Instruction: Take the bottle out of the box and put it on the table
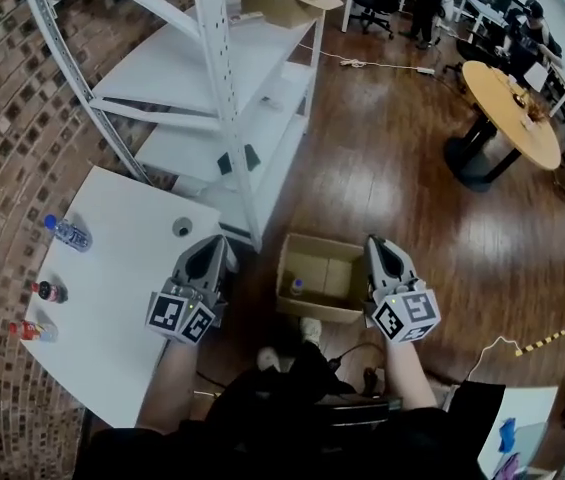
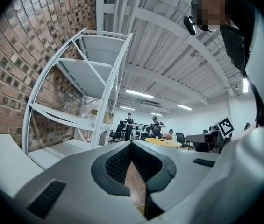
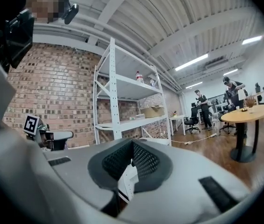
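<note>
The left tongs (image 1: pixel 218 246) and right tongs (image 1: pixel 376 245) are both pressed together with nothing in them, one on each side of the open cardboard box (image 1: pixel 317 312) on the floor. The bottle (image 1: pixel 297 288) sits inside the box near its left wall. Three other bottles (image 1: pixel 67 234) are on the white counter (image 1: pixel 122 268) to the left, and a white shelf rack (image 1: pixel 224 88) rises beyond.

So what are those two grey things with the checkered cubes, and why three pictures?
A person holds a grabbing tool in each hand: the left tool and the right tool. One picture comes from a camera on the person's head, looking down. The other two come from cameras riding on the tools. Both tools are shut and empty. A bottle sits in the cardboard box on the floor; three other bottles are on the white table.
</note>
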Tool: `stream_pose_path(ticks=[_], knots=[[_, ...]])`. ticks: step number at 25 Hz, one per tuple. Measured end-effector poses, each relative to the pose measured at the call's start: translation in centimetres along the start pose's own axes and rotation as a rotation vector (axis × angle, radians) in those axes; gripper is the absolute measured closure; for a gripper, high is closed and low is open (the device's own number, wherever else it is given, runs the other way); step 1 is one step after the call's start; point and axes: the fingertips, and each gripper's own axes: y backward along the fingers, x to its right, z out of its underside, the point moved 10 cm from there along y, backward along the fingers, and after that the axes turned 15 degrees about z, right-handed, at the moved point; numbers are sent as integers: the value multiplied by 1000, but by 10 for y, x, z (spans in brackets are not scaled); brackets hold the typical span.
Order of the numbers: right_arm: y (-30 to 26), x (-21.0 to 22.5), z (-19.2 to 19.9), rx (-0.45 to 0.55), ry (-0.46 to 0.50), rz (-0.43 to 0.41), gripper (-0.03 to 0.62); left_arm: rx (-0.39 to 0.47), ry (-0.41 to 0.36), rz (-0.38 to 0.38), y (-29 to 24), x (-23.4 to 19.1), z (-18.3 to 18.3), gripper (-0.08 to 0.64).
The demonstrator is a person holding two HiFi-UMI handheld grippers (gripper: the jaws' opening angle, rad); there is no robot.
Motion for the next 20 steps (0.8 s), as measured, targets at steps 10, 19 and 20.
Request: stream_pose_path(ticks=[10,19,20], knots=[[-8,42,-3,16,6,35,591,7,32,72,-64,4,16,556],[-68,61,30,-77,105,-16,591,-98,39,69,-110,-15,64,557],[-72,59,38,-99,123,-30,591,-123,46,61,-109,-16,72,557]])
